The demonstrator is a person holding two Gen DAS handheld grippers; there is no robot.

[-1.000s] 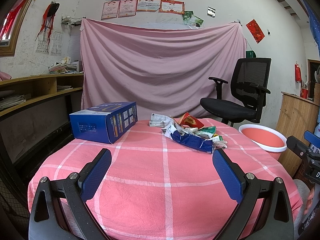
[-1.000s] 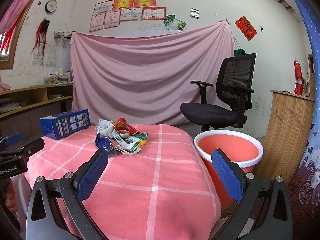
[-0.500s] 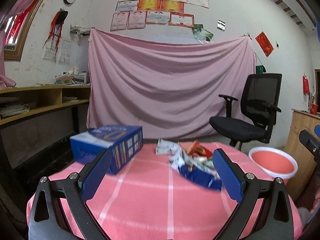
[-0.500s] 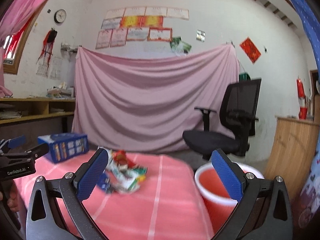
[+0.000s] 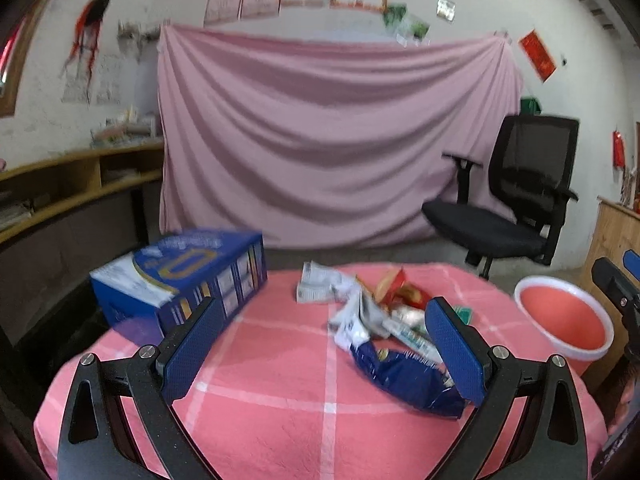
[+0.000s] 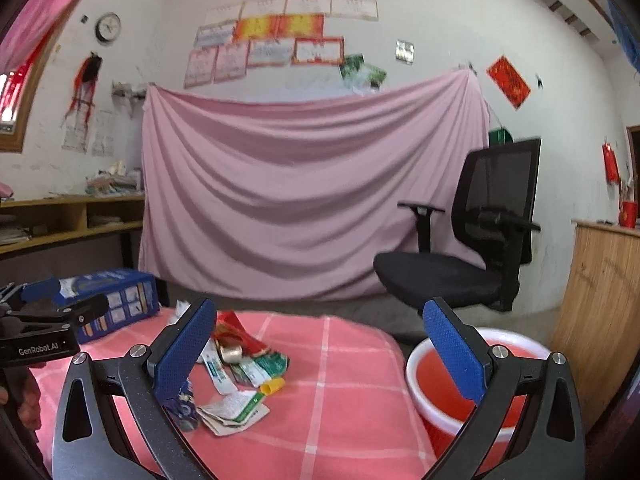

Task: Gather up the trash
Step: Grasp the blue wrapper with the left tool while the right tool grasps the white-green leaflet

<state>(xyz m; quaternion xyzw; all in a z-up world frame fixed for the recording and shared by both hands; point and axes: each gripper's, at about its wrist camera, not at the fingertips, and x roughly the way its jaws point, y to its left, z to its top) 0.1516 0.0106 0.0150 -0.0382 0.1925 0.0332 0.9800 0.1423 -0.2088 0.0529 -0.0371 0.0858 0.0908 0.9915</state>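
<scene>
A heap of crumpled wrappers (image 5: 372,316) lies on the pink checked tablecloth (image 5: 280,400): white paper, red and green packets, and a dark blue foil bag (image 5: 404,376) nearest me. My left gripper (image 5: 324,352) is open above the cloth, its right finger just beside the blue bag. In the right wrist view the same trash heap (image 6: 240,368) sits left of centre, and my right gripper (image 6: 320,356) is open over the table's right edge. A red bucket with a white rim (image 6: 452,384) stands beside the table, also seen as the bucket (image 5: 564,324) at the right.
A blue carton (image 5: 180,280) sits on the table's far left. A black office chair (image 6: 472,256) stands behind the bucket, with a wooden cabinet (image 6: 600,312) to the right. A pink sheet (image 5: 332,140) hangs on the back wall. Wooden shelves (image 5: 72,184) line the left.
Both grippers dipped, rose, then moved forward toward the table; the trash heap and the bucket now look closer and larger. Both stay open and hold nothing.
</scene>
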